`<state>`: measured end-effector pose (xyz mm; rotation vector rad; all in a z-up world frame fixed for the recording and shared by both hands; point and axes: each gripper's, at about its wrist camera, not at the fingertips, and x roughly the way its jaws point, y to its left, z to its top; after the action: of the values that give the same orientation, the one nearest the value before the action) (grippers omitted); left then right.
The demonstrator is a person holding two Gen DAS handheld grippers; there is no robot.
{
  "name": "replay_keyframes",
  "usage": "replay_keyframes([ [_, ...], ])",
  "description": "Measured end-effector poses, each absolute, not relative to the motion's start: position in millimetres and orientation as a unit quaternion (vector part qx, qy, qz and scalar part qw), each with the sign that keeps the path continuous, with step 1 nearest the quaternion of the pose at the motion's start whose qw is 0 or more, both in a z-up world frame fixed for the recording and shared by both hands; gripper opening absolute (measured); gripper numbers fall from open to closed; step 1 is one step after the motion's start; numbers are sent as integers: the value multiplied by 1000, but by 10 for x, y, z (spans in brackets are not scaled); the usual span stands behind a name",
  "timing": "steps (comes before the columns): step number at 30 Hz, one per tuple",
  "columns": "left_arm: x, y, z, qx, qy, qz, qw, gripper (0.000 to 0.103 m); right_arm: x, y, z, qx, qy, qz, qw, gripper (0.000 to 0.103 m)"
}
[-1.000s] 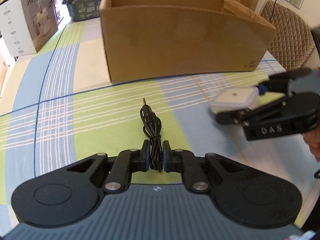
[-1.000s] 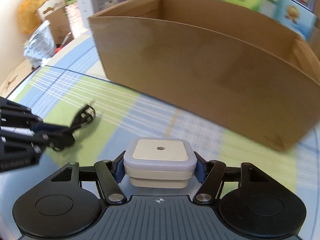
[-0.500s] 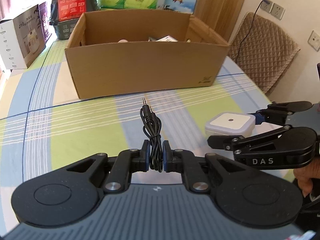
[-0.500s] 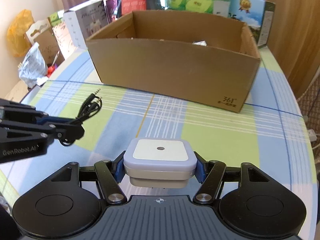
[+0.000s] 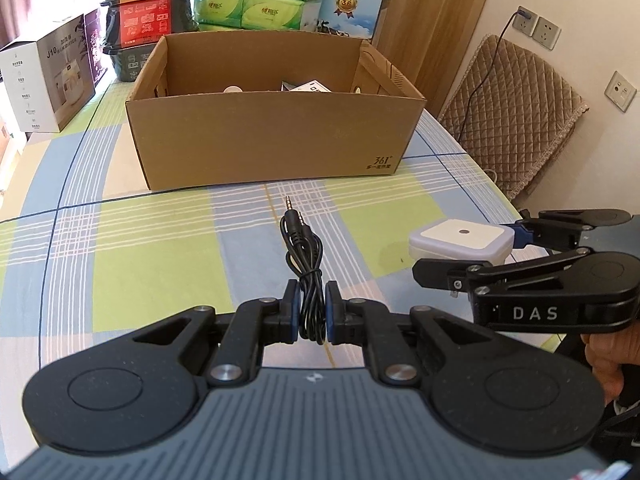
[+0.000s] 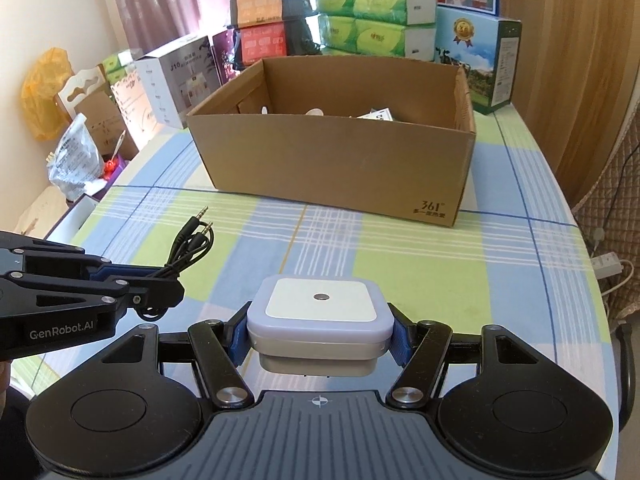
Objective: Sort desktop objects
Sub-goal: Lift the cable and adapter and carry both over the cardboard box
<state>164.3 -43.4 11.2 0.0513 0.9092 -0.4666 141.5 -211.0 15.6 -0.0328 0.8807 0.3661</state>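
Desk (image 5: 168,264) bare between both claws and box (image 5: 276,140). Box top open; near wall is the only barrier. Cartons (image 6: 360,12) stacked behind box, chair (image 5: 516,120) at desk's right edge.

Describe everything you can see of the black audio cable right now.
The black audio cable is a thin, glossy lead bundled into a loose coil, pinched between the blue pads of the left gripper. It points forward toward the cardboard box. The right wrist view shows two metal jack plugs at its free end. It appears lifted above the checked tablecloth, touching only the pads.
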Motion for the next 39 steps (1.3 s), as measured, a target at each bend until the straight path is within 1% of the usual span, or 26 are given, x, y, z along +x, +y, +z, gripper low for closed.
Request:
replay_keyframes([
  [24, 1650, -484, 193, 29, 433, -221, 874, 9, 1395, -2312, 290, -9, 411, 164, 897, 62],
  [32, 1785, -452, 263, 37, 427, -219, 877, 9, 1539, -2320, 444, -20, 395, 165, 903, 62],
  [39, 1991, -443, 440, 59, 410, -218, 884, 9, 1787, -2326, 668, -38, 374, 164, 912, 62],
])
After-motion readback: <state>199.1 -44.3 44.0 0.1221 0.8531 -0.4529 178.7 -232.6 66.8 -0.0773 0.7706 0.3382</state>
